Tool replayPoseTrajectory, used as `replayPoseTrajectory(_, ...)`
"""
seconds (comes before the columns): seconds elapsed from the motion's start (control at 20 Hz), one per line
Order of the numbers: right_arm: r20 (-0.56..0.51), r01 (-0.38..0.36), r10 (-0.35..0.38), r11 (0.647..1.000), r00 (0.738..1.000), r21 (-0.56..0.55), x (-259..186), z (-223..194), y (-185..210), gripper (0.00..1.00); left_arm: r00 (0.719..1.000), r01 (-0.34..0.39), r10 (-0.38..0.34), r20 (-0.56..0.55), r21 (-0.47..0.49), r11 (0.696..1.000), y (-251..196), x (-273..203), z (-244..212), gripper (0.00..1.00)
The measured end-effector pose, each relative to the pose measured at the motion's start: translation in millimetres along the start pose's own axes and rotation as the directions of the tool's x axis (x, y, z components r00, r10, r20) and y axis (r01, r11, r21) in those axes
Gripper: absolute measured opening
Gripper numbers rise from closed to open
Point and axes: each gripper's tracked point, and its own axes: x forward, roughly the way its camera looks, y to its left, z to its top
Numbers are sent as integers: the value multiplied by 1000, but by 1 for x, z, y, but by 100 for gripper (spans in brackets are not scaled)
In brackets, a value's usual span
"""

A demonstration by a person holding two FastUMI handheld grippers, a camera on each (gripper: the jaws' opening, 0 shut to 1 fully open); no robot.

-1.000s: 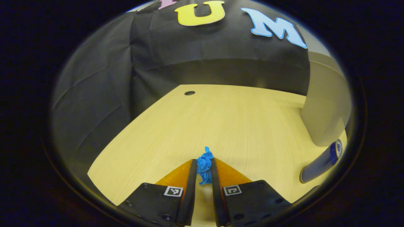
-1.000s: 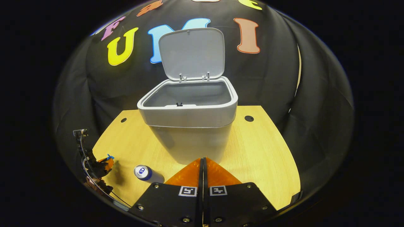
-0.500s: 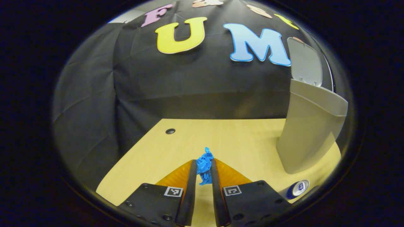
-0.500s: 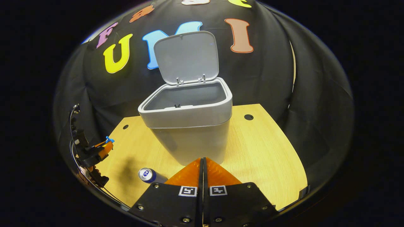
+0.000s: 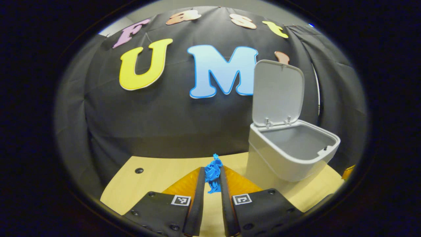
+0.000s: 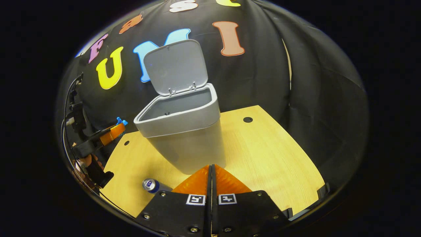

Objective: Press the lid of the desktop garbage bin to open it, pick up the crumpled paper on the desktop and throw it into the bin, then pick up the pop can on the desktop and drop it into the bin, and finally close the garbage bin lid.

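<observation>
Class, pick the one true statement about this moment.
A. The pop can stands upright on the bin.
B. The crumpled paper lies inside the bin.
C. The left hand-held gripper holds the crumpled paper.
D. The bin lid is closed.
C: the blue crumpled paper sits pinched between the fingers of the left hand-held gripper, short of the open bin.

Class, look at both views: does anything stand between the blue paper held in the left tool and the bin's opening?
Nothing visible does. The lid stands open, the bin mouth is bare, and the crumpled paper sits pinched in the left tool beside it.
</observation>
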Motion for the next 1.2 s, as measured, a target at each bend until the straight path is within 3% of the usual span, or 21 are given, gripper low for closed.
replayPoseTrajectory(0.2,10,35,-36,998,999,51,-7,1,-19,0,993,98,-98,59,2,995,-51,8,43,34)
replayPoseTrajectory(0.5,32,90,-95,989,995,115,-19,4,-48,0,979,188,-190,68,39,981,-109,16,59,34)
replayPoseTrajectory(0.6,33,100,-105,987,994,124,-20,3,-52,0,974,219,-221,56,45,975,-121,17,58,62)
replayPoseTrajectory(0.75,33,100,-105,988,994,121,-20,4,-53,0,971,228,-230,62,44,973,-128,18,59,63)
replayPoseTrajectory(0.8,32,99,-104,988,994,119,-19,5,-52,0,970,233,-236,62,42,971,-129,18,58,68)
replayPoseTrajectory(0.85,31,94,-98,989,995,115,-17,5,-50,0,968,240,-243,63,40,970,-130,18,58,80)
replayPoseTrajectory(1.05,14,60,-62,994,998,91,-10,3,-34,0,972,221,-224,65,44,974,-118,18,59,80)
replayPoseTrajectory(1.2,-24,-14,15,999,1000,40,4,-4,0,1,983,169,-170,64,30,985,-80,12,57,83)
